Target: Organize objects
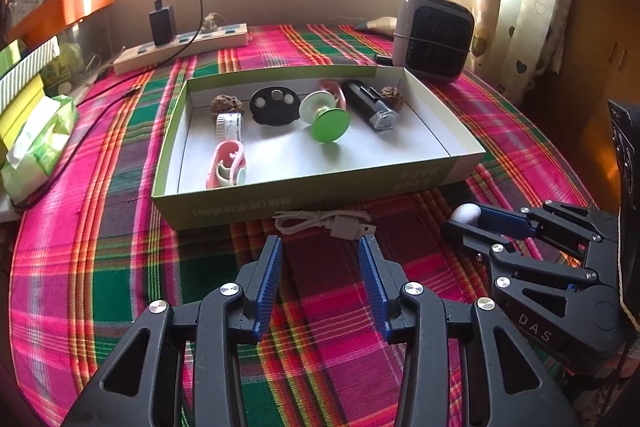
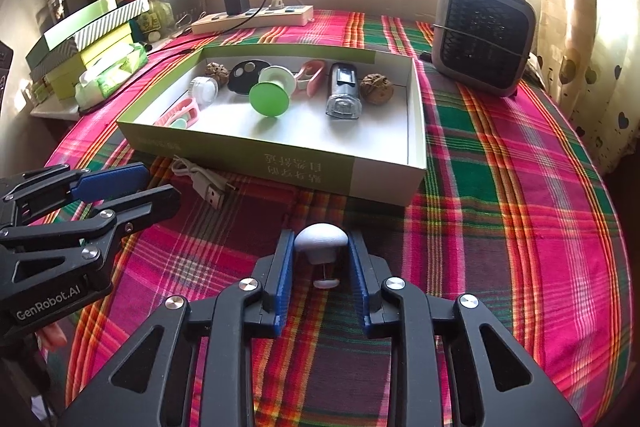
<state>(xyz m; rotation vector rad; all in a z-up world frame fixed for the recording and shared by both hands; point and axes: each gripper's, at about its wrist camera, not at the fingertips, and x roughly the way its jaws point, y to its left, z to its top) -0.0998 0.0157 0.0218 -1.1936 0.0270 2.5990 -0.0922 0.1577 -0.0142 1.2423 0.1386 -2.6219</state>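
Your right gripper [image 2: 321,247] clamps a white knob [image 2: 321,241] just short of the box [image 2: 304,169]. Your left gripper [image 1: 320,247] gapes with nothing between its fingers, right before the cable [image 1: 326,221] beside the box.

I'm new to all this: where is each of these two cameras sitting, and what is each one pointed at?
Left wrist view: rides on the left gripper, looking along its open fingers over the plaid cloth at the white USB cable and the green box; the right gripper shows at right.
Right wrist view: rides on the right gripper, which grips a white mushroom-shaped object, facing the same box; the left gripper shows at left.
Shared: box, cable, small fan, power strip.
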